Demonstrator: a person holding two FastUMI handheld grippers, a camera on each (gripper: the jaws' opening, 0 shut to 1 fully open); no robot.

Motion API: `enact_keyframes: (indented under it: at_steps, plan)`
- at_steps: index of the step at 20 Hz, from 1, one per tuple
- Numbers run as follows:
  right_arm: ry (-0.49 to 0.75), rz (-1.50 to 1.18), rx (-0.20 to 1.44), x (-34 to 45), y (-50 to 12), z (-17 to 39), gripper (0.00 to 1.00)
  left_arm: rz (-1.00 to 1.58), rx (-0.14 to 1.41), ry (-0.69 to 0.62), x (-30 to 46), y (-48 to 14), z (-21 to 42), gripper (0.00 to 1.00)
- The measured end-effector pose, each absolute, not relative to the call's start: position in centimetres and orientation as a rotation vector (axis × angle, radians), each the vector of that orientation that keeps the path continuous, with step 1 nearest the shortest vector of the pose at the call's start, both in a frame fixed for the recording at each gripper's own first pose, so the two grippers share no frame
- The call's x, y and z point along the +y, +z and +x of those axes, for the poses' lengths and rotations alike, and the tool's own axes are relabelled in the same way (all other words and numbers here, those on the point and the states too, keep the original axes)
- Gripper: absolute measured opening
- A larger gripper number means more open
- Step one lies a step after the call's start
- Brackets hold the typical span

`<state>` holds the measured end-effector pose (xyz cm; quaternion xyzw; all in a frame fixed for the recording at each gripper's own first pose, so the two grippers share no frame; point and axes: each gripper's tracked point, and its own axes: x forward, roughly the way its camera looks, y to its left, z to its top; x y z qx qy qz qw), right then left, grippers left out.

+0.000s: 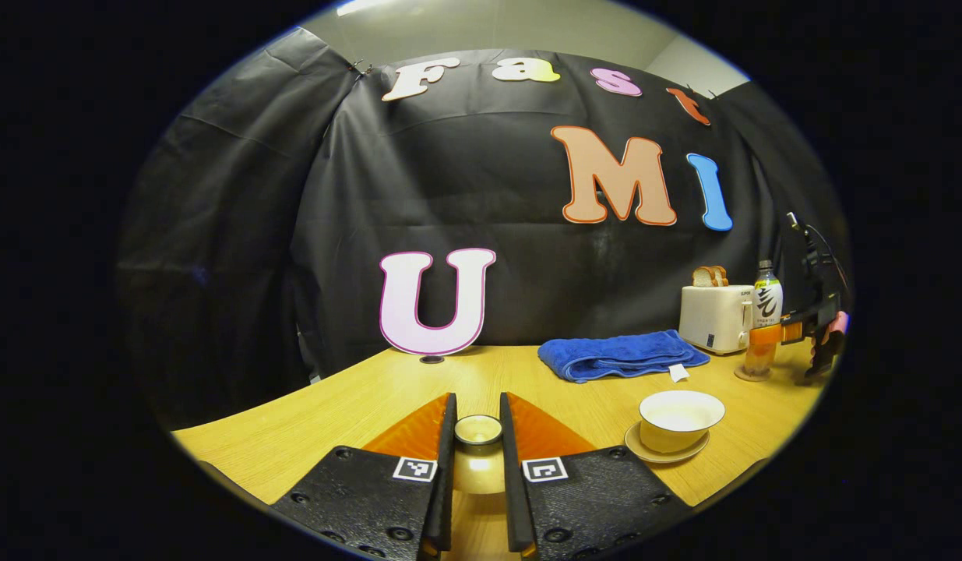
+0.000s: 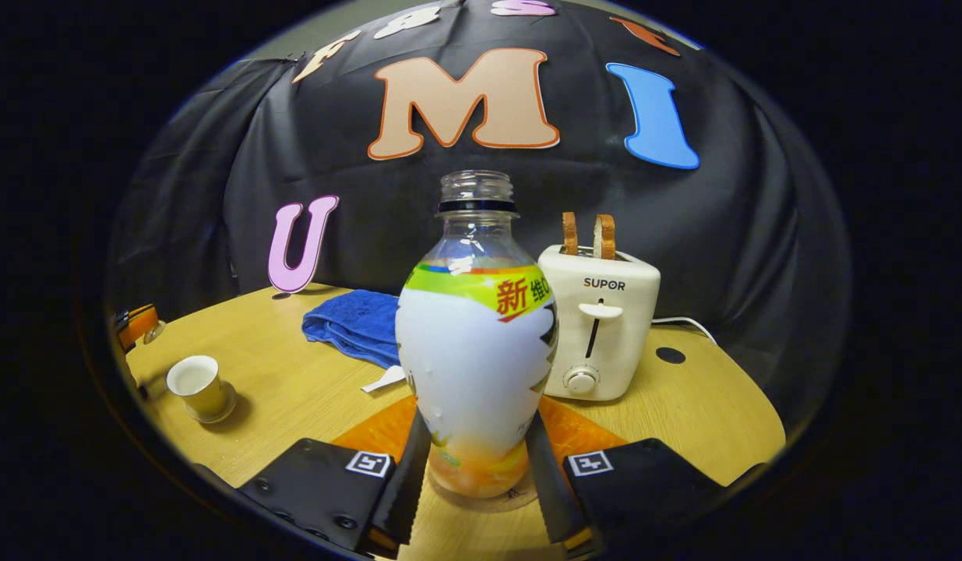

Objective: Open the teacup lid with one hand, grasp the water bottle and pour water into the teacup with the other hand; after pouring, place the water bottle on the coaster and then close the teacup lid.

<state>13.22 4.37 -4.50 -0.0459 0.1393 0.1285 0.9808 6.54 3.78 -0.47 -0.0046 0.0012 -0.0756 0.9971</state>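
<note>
Fingers of our left tool (image 1: 477, 436) hide most of the lid (image 1: 478, 429), clamped on its knob above the worktop (image 1: 325, 413); the open cup (image 1: 678, 421) sits right on its saucer. Our right tool (image 2: 477, 467) clamps the upright bottle (image 2: 476, 358) low; whether its base rests on the half-hidden coaster (image 2: 512, 499), we cannot tell.

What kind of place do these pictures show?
Probably a staged recording booth, not a real kitchen: black cloth wall behind a wooden table, with household props such as a toaster, a blue towel and a teacup.
</note>
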Motion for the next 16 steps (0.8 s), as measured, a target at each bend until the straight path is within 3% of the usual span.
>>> enact_keyframes:
  at_steps: [13, 14, 16]
  plan:
    - [0.254, -0.080, 0.280, 3.7, -5.2, 12.2, 0.77, -0.009, 0.003, -0.151, 3.8, -0.4, 6.6, 0.25]
    - [0.257, -0.078, 0.283, 3.7, -5.3, 12.1, 0.86, -0.009, 0.003, -0.151, 3.8, -0.4, 6.5, 0.25]
    - [0.253, -0.086, 0.285, 3.5, -5.5, 11.7, 0.91, -0.009, 0.003, -0.151, 3.8, -0.4, 6.5, 0.25]
